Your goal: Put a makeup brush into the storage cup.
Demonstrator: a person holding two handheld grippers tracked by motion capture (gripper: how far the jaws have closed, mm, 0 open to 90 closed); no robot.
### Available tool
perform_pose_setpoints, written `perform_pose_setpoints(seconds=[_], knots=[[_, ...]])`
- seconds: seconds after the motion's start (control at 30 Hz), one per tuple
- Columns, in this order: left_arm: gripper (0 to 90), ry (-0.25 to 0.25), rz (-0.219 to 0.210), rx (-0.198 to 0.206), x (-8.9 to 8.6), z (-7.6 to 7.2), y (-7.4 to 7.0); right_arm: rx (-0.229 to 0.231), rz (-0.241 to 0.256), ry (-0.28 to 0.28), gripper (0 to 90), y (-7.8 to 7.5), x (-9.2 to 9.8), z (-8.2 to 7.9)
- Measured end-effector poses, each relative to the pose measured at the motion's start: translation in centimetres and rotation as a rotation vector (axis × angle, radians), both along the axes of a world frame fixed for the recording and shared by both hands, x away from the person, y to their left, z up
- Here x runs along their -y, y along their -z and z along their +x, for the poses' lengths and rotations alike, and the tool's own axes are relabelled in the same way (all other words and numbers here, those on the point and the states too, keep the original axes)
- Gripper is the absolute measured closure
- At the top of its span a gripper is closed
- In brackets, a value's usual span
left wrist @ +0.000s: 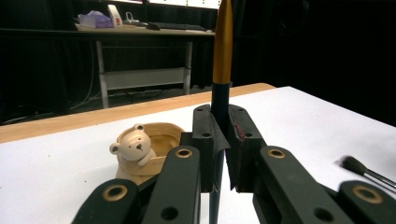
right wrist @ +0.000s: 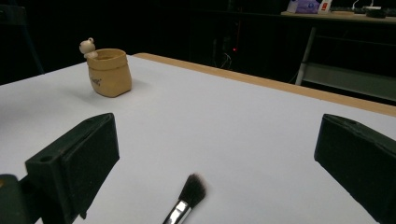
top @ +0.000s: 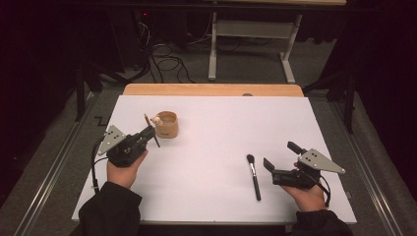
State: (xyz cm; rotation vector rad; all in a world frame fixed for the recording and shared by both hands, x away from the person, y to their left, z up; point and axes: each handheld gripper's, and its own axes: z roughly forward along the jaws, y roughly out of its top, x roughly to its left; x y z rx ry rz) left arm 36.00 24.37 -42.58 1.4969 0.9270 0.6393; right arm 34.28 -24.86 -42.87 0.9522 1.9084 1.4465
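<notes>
Left gripper (left wrist: pixel 219 154) clamps gold-banded brush (left wrist: pixel 222 51); bear cup (left wrist: pixel 142 151) behind.

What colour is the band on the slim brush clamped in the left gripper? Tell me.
Gold, above a dark blue handle, on the slim brush clamped in the left gripper; clearest in the left gripper view.

1. Tan cup (top: pixel 167 124) with a cream bear figure (left wrist: pixel 135 147) on its rim.
2. Held brush (left wrist: pixel 221 70): gold ferrule over dark blue handle.
3. White tabletop (top: pixel 216 142), wooden far edge.
4. Lying brush (top: pixel 253 176): black bristles, silver ferrule, black handle.
</notes>
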Motion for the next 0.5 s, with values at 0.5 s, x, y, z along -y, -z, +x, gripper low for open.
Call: perform_pose_setpoints(seconds=[0.5], knots=[[83.0, -0.003, -0.061, -0.014, -0.29, 0.41, -0.12, -0.006, -0.007, 0.000, 0.3, 0.21, -0.18, 0.03]])
